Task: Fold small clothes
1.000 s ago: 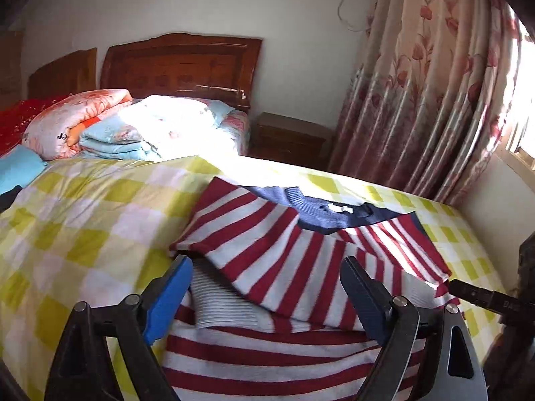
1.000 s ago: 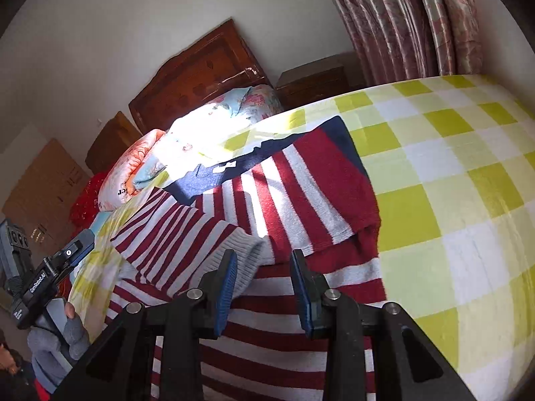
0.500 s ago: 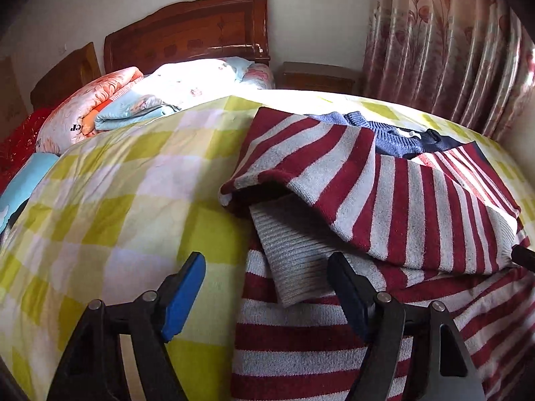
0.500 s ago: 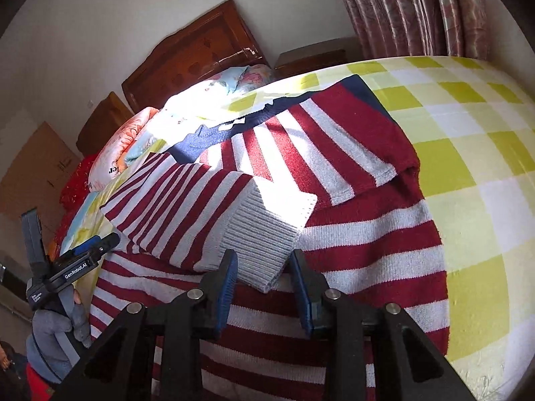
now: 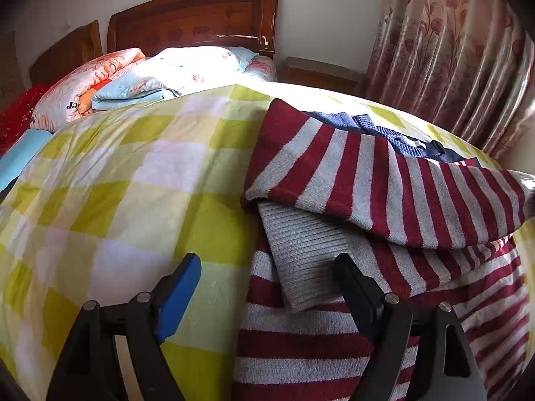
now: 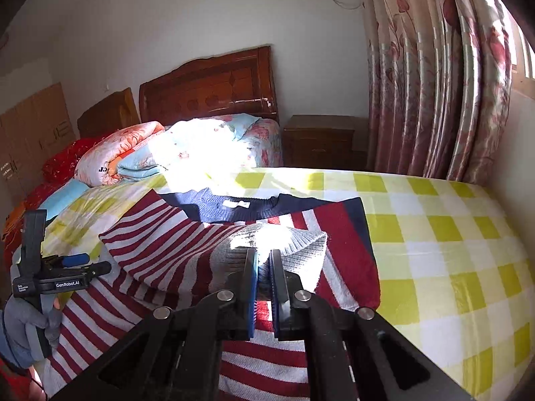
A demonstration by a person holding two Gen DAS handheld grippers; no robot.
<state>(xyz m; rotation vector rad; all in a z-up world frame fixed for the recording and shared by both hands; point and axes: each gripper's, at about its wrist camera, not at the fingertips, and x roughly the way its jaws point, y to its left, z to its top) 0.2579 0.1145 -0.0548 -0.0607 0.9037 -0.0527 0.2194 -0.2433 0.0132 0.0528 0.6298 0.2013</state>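
Since a second ago, our right gripper [image 6: 263,260] has been closing, and its fingers are now pinching the grey cuff [image 6: 297,244] of the striped sweater [image 6: 174,244], lifting that sleeve above the body. We are holding our left gripper [image 5: 267,277] low over the other grey cuff [image 5: 301,254], fingers spread wide, gripping nothing. We are working with the sweater lying on the checked bedspread [image 5: 133,183], navy collar [image 6: 234,207] toward the headboard [image 6: 214,90].
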